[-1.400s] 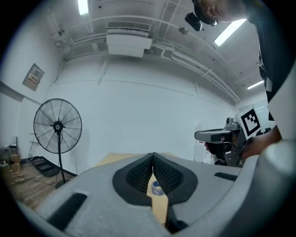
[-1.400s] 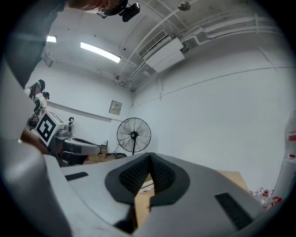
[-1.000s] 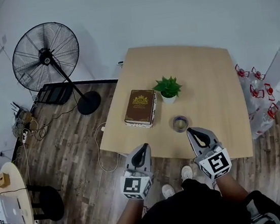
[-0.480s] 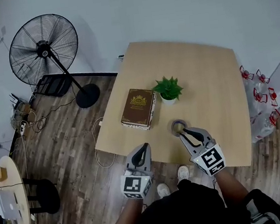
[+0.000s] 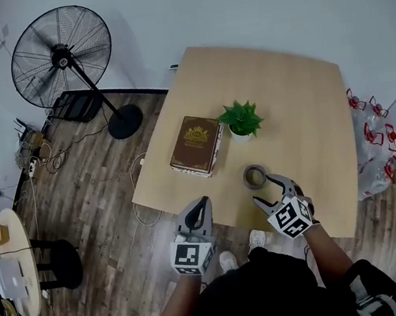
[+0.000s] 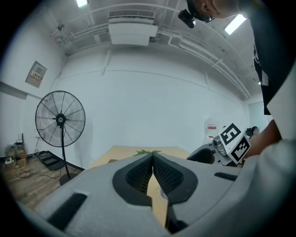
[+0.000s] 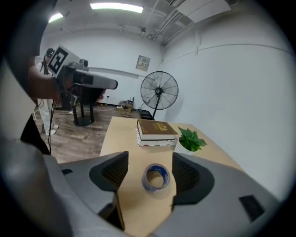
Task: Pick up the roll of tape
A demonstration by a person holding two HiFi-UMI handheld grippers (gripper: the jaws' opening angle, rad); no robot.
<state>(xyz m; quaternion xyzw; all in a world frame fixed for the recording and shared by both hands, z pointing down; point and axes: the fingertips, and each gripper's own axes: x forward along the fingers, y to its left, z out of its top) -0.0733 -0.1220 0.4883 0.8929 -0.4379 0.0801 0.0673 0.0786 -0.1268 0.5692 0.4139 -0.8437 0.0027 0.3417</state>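
The roll of tape (image 5: pixel 255 176) is a grey ring with a blue inner rim, lying flat near the front of the wooden table (image 5: pixel 306 103). My right gripper (image 5: pixel 269 190) hangs just behind it, tilted down, with its jaws opening. In the right gripper view the tape (image 7: pixel 156 177) lies between the two spread fingers of the right gripper (image 7: pixel 149 159), and neither pad touches it. My left gripper (image 5: pixel 199 208) hovers at the table's front edge, left of the tape, shut and empty. In its own view the left gripper (image 6: pixel 152 157) shows its pads meeting.
A brown book (image 5: pixel 196 145) and a small potted plant (image 5: pixel 240 120) sit behind the tape. A standing fan (image 5: pixel 62 59) is on the floor at the far left. A small round table (image 5: pixel 15 279) stands at the left edge, and cables lie near the wall.
My right gripper has dropped and tilted down toward the tape, and its jaws went from shut to wide apart. The left gripper sank slightly and stayed shut.
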